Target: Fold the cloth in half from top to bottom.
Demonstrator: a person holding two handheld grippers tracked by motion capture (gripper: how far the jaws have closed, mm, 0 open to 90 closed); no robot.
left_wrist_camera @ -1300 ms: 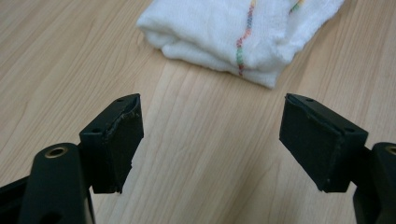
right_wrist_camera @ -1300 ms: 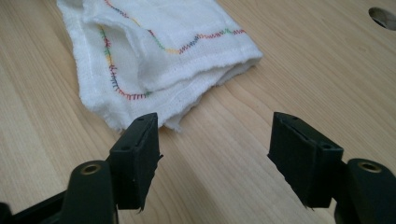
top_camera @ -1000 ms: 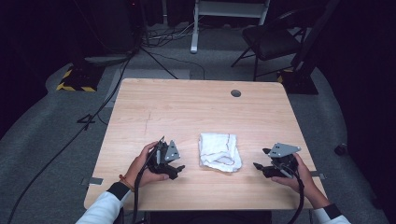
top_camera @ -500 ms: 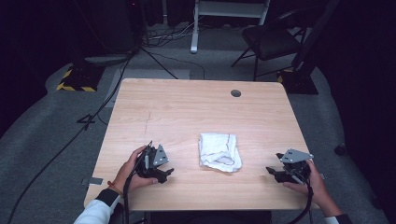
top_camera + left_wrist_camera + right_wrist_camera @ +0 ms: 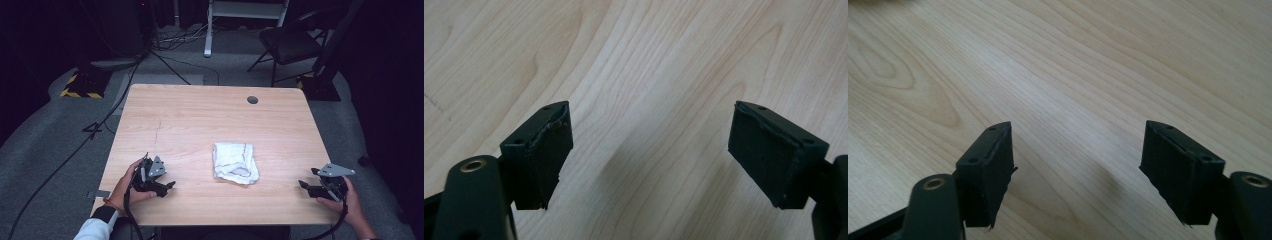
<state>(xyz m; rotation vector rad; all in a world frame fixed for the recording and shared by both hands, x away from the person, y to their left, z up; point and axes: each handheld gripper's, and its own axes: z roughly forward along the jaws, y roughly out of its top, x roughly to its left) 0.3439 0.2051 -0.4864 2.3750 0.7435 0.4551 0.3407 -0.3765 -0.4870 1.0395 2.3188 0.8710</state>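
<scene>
Wood grain alone is seen between the jaws of both grippers, so nothing is held. The left gripper (image 5: 159, 186) is kept low at the near left of the table (image 5: 200, 115), its pads (image 5: 544, 165) spread wide over bare wood. The right gripper (image 5: 312, 186) is held at the near right edge, its pads (image 5: 990, 172) likewise spread and empty. The folded white cloth (image 5: 234, 163) lies between the two, well apart from each, slightly rumpled with a thin dark line along its fold.

Several risks can be judged from this layout. If the cloth is approached from one side only, it may be pushed along the smooth top instead of being caught, and the fold could be undone. If only the top layer is pinched, the bundle could be opened when raised. The right gripper sits so close to the table's edge that it could be knocked against the rim during a low sweep.

Nothing is placed between either gripper and the cloth. A round cable hole (image 5: 252, 100) is set near the far edge, clear of the work. Beyond the table, a dark chair (image 5: 290, 45) and floor cables (image 5: 65, 160) are seen.
</scene>
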